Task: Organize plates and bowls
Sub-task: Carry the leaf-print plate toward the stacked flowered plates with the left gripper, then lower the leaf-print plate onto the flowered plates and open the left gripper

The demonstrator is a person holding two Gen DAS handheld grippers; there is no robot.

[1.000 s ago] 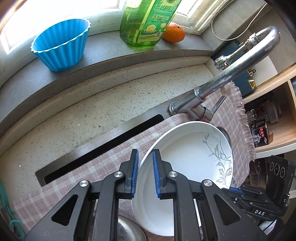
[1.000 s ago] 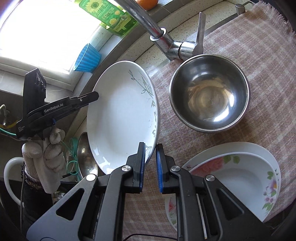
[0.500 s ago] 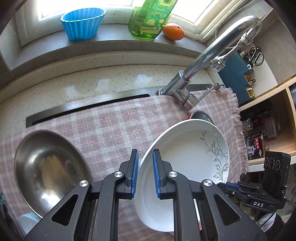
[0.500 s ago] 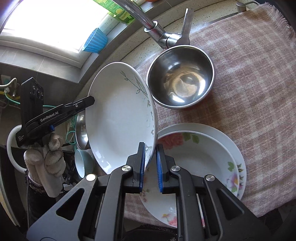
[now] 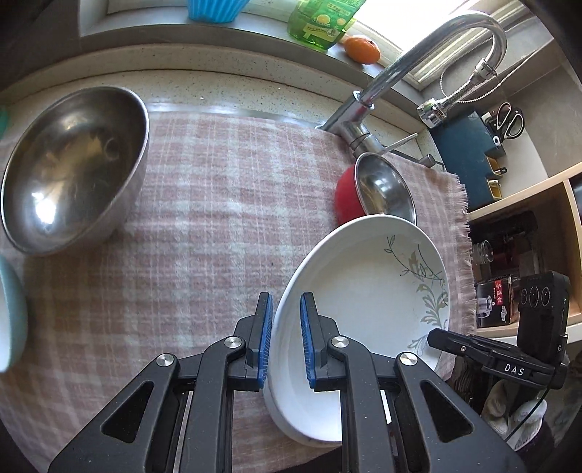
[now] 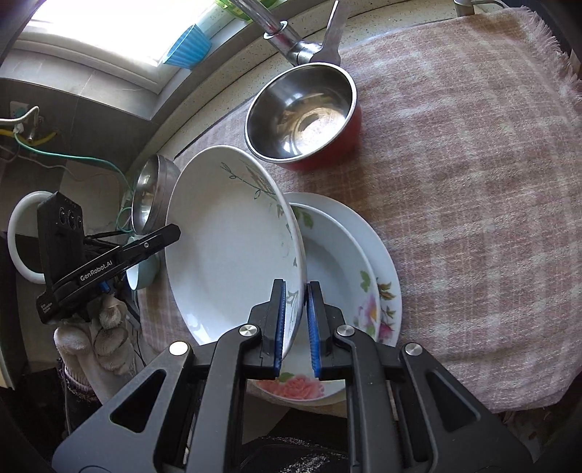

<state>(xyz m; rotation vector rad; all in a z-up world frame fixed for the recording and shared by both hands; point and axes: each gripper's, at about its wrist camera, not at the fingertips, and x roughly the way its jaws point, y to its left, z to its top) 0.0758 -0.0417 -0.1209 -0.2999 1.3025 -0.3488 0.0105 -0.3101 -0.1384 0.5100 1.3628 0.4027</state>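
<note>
Both grippers hold one white leaf-pattern plate (image 5: 367,291), tilted in the air. My left gripper (image 5: 285,340) is shut on its near rim. My right gripper (image 6: 294,324) is shut on the opposite rim of the plate (image 6: 225,247). Under it, two stacked floral plates (image 6: 349,269) lie on the pink checked cloth (image 6: 473,182). A red-sided steel bowl (image 6: 303,112) stands by the faucet base; it also shows in the left wrist view (image 5: 382,189). A large steel bowl (image 5: 72,167) sits at the cloth's left.
The chrome faucet (image 5: 418,62) arches over the back right. A blue cup (image 5: 214,7), green soap bottle (image 5: 320,22) and an orange (image 5: 362,49) stand on the sill. A pale teal bowl (image 5: 11,309) is at the left edge. Shelves (image 5: 527,254) are to the right.
Both grippers have carried the leaf plate back and lower, so it now hangs over the stacked floral plates. The large steel bowl and red bowl have come fully into view.
</note>
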